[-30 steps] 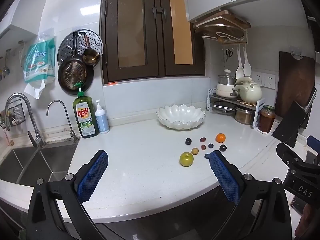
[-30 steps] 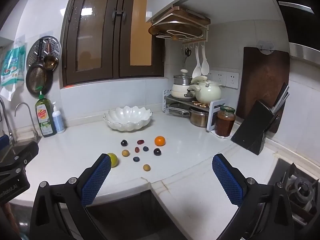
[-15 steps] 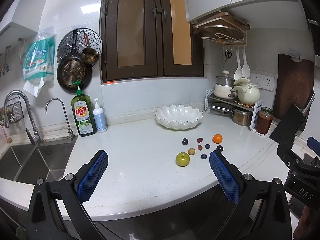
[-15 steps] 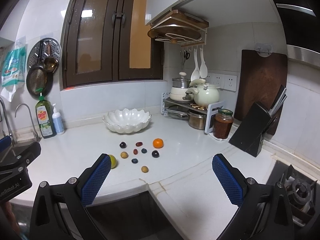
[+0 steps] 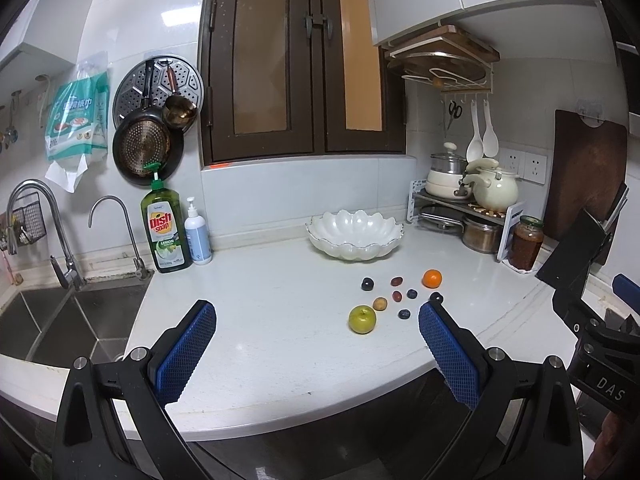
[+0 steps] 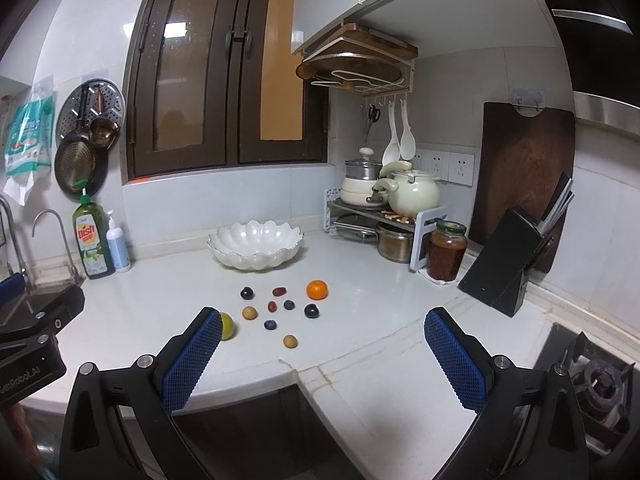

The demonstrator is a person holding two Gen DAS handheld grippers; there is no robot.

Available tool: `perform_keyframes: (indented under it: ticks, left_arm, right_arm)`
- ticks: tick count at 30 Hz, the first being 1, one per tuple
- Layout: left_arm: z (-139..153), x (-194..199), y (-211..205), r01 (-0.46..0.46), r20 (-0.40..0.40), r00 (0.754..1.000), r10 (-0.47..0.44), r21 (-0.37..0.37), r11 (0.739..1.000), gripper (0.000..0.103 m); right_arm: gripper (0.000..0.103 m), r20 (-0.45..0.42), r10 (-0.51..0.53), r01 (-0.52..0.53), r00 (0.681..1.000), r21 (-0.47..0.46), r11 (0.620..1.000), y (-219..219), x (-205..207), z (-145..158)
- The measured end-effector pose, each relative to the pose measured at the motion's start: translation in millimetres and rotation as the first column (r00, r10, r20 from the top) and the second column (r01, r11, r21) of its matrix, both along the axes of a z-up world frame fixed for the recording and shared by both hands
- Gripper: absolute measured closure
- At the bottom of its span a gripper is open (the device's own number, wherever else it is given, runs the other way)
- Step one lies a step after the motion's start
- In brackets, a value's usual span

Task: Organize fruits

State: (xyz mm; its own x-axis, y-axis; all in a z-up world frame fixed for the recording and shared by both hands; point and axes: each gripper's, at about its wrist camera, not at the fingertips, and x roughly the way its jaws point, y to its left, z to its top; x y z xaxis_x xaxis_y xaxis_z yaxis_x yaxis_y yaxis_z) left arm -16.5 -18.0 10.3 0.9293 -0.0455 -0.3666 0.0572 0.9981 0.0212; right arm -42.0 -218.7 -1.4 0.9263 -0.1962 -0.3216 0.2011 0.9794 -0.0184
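A white scalloped bowl (image 5: 354, 234) (image 6: 255, 245) stands empty at the back of the white counter. In front of it lie a green apple (image 5: 362, 319) (image 6: 228, 325), a small orange (image 5: 432, 278) (image 6: 317, 289) and several small dark and tan fruits (image 5: 404, 296) (image 6: 276, 312). My left gripper (image 5: 316, 320) is open and empty, near the counter's front edge, short of the apple. My right gripper (image 6: 322, 330) is open and empty, also short of the fruits; its left finger hides part of the apple.
A sink (image 5: 60, 320) with taps is at the left, with a dish soap bottle (image 5: 165, 232) and a pump bottle (image 5: 197, 232) beside it. A pot rack (image 6: 384, 216), a jar (image 6: 446, 250), a knife block (image 6: 516, 268) and a stove (image 6: 592, 384) are at the right.
Both grippers have drawn back and risen slightly; the fruits and bowl sit a little higher and smaller in view. Nothing on the counter has moved. Both jaws stay open.
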Motion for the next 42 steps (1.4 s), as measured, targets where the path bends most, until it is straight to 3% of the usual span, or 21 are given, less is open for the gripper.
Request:
perform_keyframes:
  ticks: [42]
  left_arm:
    - [5, 15, -5, 0.02, -0.02, 1.0, -0.021, -0.016, 1.0, 0.0]
  right_arm:
    - [0.001, -0.034, 0.013, -0.012, 0.999, 0.025, 1.0, -5, 12, -4]
